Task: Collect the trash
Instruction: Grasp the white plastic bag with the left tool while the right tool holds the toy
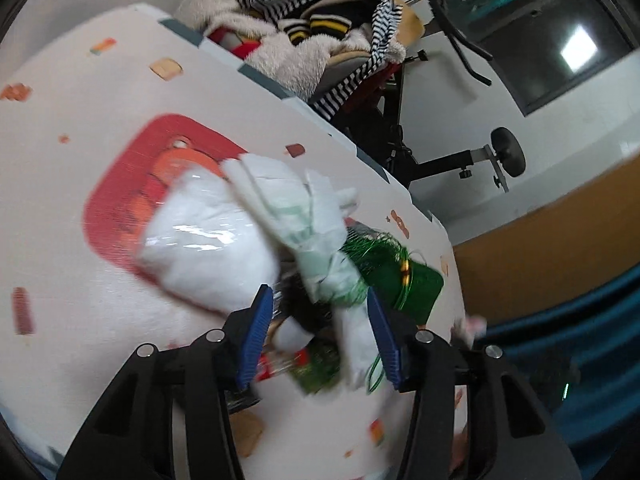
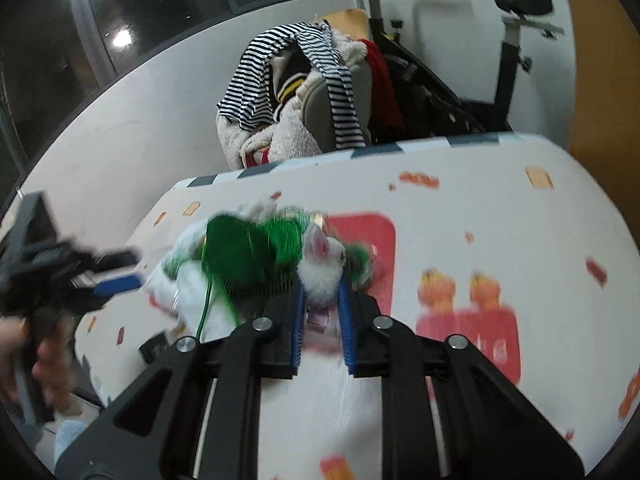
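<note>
Both tools (image 1: 320,336) (image 2: 323,312) grip trash heap (image 1: 304,240) crosswise.

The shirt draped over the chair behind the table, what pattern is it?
The shirt has black-and-white stripes, clearest in the right wrist view.

Trash pile (image 1: 304,248) lies heaped on the printed worktop (image 1: 80,200), blurred. Contents: white plastic-wrapped wad (image 1: 208,240); crumpled white-and-pale-green paper (image 1: 304,216); green wire tangle (image 1: 380,256) on a green piece. A white crumpled scrap (image 2: 324,272) sits at the pile's edge, beside the green tangle.
</note>
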A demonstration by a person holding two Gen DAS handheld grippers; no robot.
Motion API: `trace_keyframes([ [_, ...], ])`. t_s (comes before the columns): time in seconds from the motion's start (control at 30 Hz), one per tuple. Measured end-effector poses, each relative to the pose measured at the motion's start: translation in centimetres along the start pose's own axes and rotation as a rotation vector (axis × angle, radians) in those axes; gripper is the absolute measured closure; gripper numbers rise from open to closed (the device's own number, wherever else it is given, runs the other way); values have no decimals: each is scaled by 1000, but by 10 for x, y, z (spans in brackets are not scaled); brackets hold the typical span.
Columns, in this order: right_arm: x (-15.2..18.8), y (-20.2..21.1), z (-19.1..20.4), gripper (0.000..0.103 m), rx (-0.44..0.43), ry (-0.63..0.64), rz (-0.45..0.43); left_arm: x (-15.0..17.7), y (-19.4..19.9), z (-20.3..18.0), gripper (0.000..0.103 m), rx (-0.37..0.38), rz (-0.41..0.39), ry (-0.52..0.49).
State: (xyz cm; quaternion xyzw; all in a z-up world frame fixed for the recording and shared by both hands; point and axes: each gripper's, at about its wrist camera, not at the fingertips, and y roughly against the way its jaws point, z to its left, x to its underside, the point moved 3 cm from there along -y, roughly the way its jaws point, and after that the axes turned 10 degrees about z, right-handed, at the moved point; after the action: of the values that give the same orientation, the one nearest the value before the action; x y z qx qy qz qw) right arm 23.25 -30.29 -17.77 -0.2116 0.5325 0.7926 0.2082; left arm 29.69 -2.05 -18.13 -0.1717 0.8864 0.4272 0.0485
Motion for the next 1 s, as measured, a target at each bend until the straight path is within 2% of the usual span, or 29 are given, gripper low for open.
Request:
trace_keyframes([
  [0.1, 14, 9, -5, 84, 2, -17, 11, -8, -16, -5, 54, 3, 19, 30],
  [0.23, 26, 21, -8, 84, 2, -16, 15, -14, -37, -4, 55, -54, 45, 59],
  [0.27, 27, 25, -9, 84, 2, -14, 12, -14, -40, -2, 65, -52, 49, 69],
  [0.37, 29, 34, -8, 84, 2, -8, 1, -14, -32, -4, 68, -63, 26, 57],
  [0.7, 35, 70, 10, 84, -31, 13, -52, -18, 55, -60, 68, -128, -145, -227],
  [0.87, 40, 89, 24, 84, -39, 37, -67, 7, 98, -77, 68, -152, -190, -362],
  [1.0, 47, 105, 36, 84, -43, 57, -68, 41, 125, -74, 68, -110, -199, -406],
])
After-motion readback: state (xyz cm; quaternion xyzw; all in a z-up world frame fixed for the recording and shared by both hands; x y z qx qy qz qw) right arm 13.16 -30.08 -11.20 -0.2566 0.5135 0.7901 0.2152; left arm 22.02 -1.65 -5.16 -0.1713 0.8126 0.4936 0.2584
